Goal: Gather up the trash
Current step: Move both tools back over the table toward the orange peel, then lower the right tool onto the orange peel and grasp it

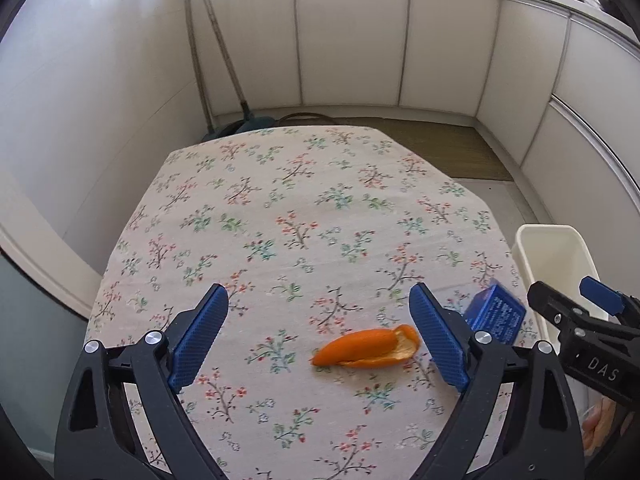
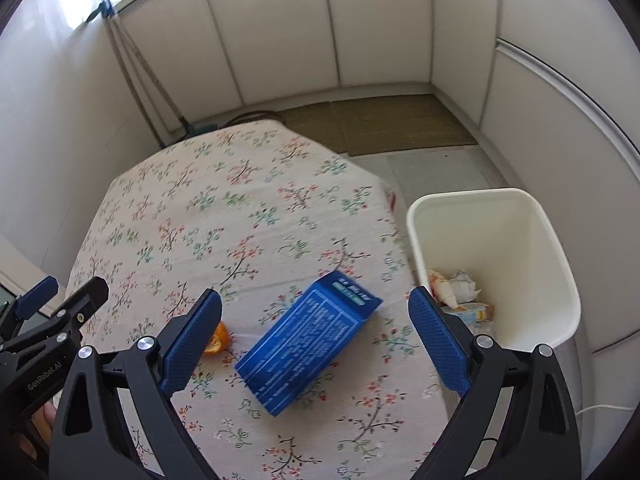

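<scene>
Both grippers, left gripper [image 1: 318, 336] and right gripper [image 2: 316, 340], are spread wide, empty. Orange peel [image 1: 366, 347] and blue carton [image 2: 308, 338] lie on the floral tablecloth [image 1: 280, 200], white bin [image 2: 496, 264] at right.

You have a floral cloth [image 1: 304, 216] covering the bench, a woven mat [image 2: 384, 120] on the floor beyond, white wall panels [image 1: 348, 40] behind.

Table [image 2: 168, 208]: fills the frame's middle in both wrist views. Box [image 2: 308, 338] lies flat on it, lower centre of the right wrist view. Peel [image 1: 366, 347] lies on it left of the box, well apart. Bin [image 2: 560, 264] stands off the table's right edge; crumpled paper [image 2: 462, 282] and a small carton [image 2: 474, 313] inside.
</scene>
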A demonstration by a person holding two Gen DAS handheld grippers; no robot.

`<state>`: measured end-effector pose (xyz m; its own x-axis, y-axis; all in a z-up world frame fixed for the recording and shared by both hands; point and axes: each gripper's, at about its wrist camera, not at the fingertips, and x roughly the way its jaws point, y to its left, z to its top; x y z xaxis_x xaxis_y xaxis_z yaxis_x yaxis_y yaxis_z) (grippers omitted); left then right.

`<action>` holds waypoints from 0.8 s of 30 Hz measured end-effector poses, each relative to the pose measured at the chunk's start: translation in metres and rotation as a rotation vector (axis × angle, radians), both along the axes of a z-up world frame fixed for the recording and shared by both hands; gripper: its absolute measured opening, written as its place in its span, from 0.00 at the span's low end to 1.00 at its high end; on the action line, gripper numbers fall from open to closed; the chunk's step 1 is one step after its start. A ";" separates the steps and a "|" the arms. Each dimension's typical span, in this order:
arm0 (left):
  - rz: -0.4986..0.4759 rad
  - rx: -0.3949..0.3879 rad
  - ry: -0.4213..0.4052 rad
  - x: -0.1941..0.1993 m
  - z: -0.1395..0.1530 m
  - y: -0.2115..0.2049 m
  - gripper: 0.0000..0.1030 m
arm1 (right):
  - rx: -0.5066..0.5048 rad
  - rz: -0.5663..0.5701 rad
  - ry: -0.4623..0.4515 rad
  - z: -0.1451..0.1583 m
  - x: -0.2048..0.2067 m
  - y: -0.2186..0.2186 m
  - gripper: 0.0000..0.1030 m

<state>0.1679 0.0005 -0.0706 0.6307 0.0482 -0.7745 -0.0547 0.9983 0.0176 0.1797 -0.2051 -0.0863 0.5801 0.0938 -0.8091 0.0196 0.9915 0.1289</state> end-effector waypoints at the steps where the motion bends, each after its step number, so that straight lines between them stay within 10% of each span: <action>1: 0.018 -0.011 0.011 -0.001 -0.001 0.011 0.85 | -0.013 0.026 0.011 -0.003 0.002 0.009 0.89; 13: 0.147 -0.108 0.093 -0.004 -0.010 0.108 0.85 | -0.289 0.553 0.132 -0.066 0.020 0.133 0.89; 24: 0.152 -0.169 0.146 -0.002 -0.021 0.128 0.85 | -0.389 0.753 0.213 -0.106 0.024 0.170 0.76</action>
<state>0.1654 0.1286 -0.0919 0.5072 -0.0036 -0.8618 -0.2132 0.9684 -0.1296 0.2034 -0.0347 -0.1921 0.3076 0.0862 -0.9476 -0.6733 0.7235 -0.1528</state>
